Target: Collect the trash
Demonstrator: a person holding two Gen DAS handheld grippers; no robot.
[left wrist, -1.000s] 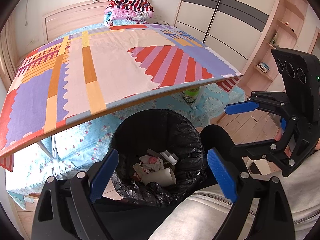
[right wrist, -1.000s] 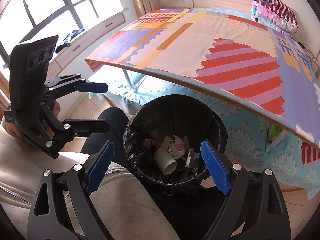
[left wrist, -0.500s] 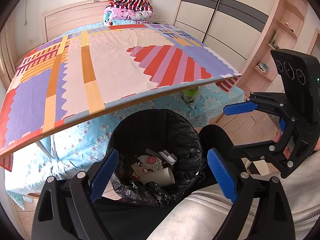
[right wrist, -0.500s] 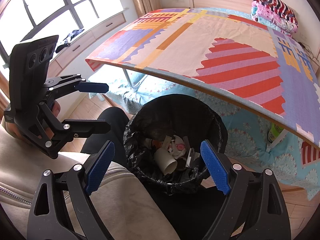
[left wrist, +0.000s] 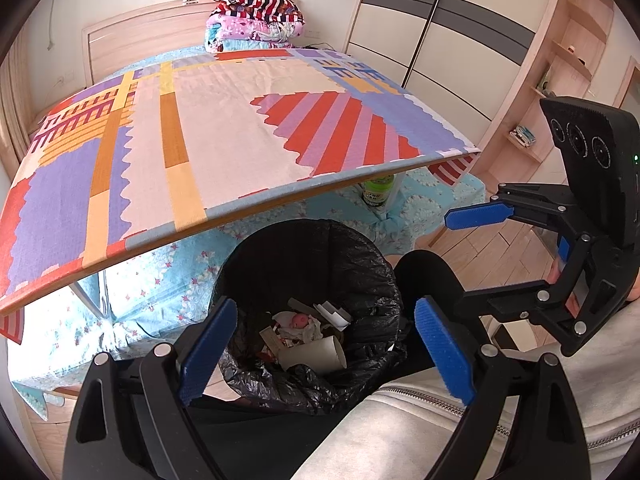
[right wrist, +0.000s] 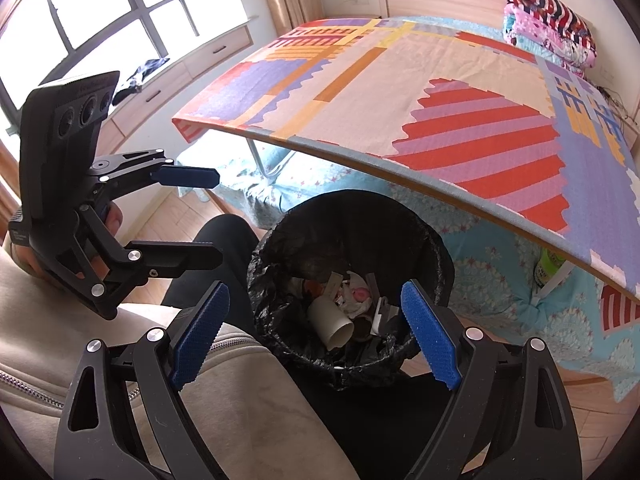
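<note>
Both claws hang released, nothing between the pads. Left gripper (left wrist: 320, 352) and right gripper (right wrist: 316, 340) each frame the black-lined trash bin (right wrist: 352, 216) on the floor. The paper cup (right wrist: 332, 322) lies at six o'clock in the bin among crumpled scraps (left wrist: 298, 326). The patterned table (left wrist: 224, 144) at twelve o'clock looks bare. Judgement: scan wider for leftover litter before reaching.

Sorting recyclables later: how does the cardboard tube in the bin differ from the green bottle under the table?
The cardboard tube lies on its side among scraps inside the black-lined bin; the green bottle stands upright on the blue bedsheet. The tube is plain off-white, the bottle green and labelled. Neither is held.
</note>
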